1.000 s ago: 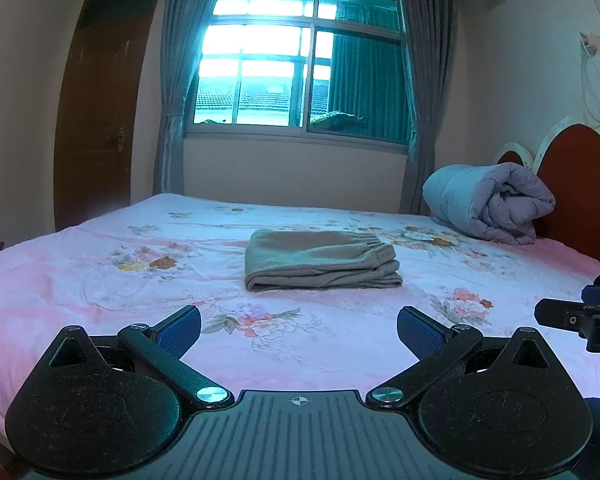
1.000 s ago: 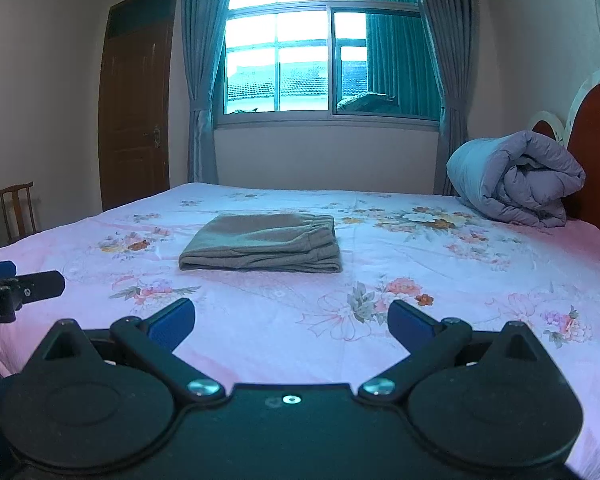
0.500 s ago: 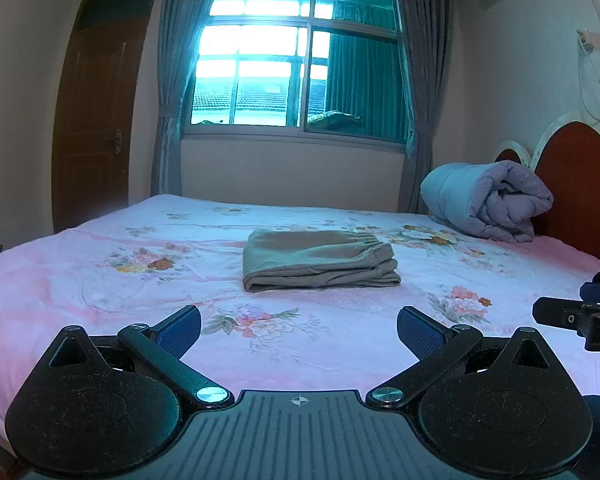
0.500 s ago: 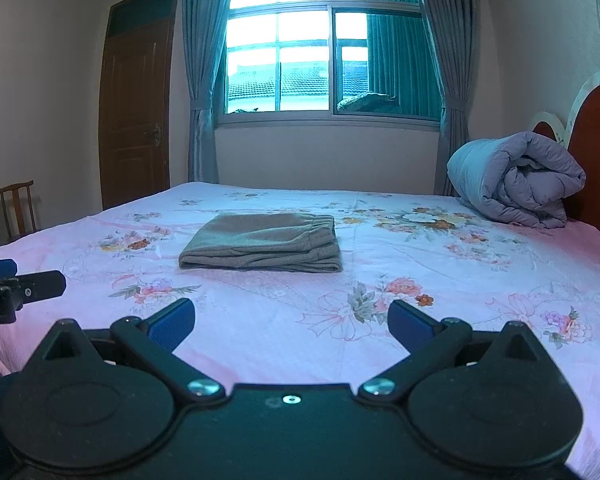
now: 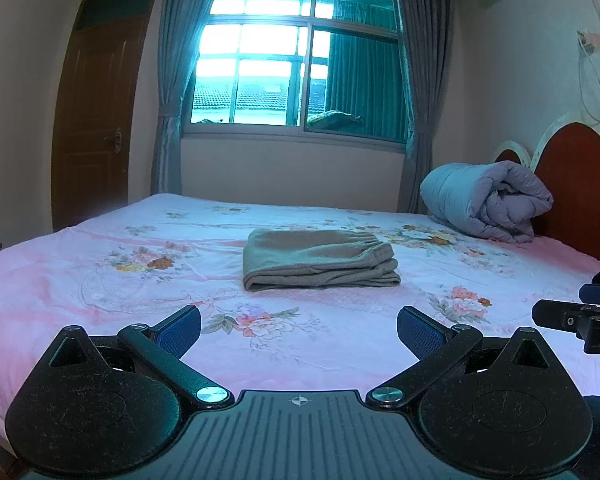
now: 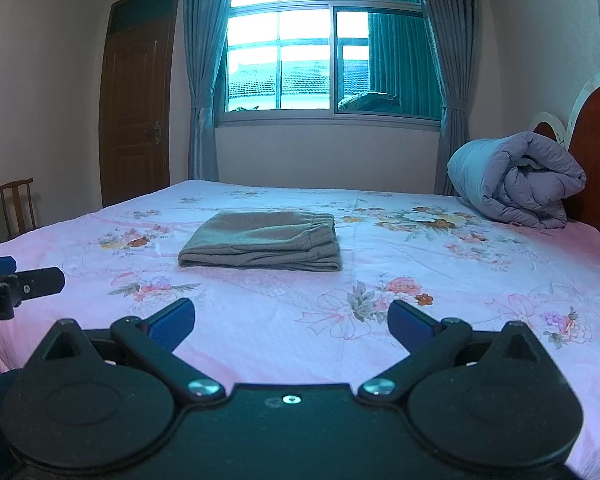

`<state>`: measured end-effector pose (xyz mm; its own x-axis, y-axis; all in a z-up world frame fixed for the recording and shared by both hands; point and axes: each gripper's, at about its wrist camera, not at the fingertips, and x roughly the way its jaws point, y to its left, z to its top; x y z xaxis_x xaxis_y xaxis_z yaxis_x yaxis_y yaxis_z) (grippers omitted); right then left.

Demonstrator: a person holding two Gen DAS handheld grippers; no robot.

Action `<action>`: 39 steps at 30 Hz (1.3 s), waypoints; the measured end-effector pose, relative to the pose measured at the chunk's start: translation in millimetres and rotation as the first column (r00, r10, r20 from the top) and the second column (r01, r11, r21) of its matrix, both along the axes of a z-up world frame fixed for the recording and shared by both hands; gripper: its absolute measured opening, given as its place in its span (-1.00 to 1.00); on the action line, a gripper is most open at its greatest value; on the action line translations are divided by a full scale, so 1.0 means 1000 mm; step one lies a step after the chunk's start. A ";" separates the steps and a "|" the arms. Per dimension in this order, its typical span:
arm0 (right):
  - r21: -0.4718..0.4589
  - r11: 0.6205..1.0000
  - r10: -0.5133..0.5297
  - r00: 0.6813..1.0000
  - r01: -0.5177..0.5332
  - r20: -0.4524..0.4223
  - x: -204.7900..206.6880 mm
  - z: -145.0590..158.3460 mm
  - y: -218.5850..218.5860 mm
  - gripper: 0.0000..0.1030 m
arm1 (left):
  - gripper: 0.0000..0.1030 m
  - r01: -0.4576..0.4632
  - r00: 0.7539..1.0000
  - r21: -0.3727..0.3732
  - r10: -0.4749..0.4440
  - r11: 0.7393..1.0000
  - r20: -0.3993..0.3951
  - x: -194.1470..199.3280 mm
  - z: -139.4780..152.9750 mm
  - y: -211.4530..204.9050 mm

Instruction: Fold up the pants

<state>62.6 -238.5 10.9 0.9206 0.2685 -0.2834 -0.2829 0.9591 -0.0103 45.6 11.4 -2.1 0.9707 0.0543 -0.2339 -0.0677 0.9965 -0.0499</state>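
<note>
Grey-brown pants [image 5: 318, 259] lie folded into a compact stack in the middle of the pink floral bed [image 5: 100, 280]; they also show in the right wrist view [image 6: 262, 247]. My left gripper [image 5: 299, 328] is open and empty, held back from the pants over the near part of the bed. My right gripper [image 6: 291, 322] is open and empty too, level with the left one. Each gripper's fingertip shows at the edge of the other's view: the right gripper [image 5: 572, 318] and the left gripper [image 6: 24, 284].
A rolled grey-blue quilt [image 5: 486, 202] lies by the red headboard [image 5: 580, 184] at the back right. A window with curtains [image 5: 300, 60] and a brown door [image 5: 96, 104] are beyond the bed. A wooden chair [image 6: 18, 204] stands at the left.
Both grippers stay open and nearly still. The left view has shifted very slightly; the pants have not moved.
</note>
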 end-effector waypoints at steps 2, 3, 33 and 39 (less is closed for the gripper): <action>0.000 1.000 0.001 1.000 -0.001 -0.002 0.000 -0.001 -0.001 0.88 | 1.00 0.001 1.000 0.000 -0.001 1.000 -0.001 0.000 0.000 0.000; 0.001 1.000 0.001 1.000 -0.001 -0.002 0.001 -0.001 -0.002 0.88 | 1.00 0.002 1.000 0.000 -0.002 1.000 -0.001 0.000 0.000 0.000; -0.002 1.000 0.004 1.000 -0.004 -0.001 0.001 0.000 -0.005 0.88 | 1.00 0.015 1.000 0.007 -0.015 1.000 0.007 0.000 0.000 0.001; -0.003 1.000 0.006 1.000 -0.006 -0.001 0.001 0.000 -0.005 0.88 | 1.00 0.030 0.999 0.009 -0.031 0.999 0.018 -0.002 -0.001 0.000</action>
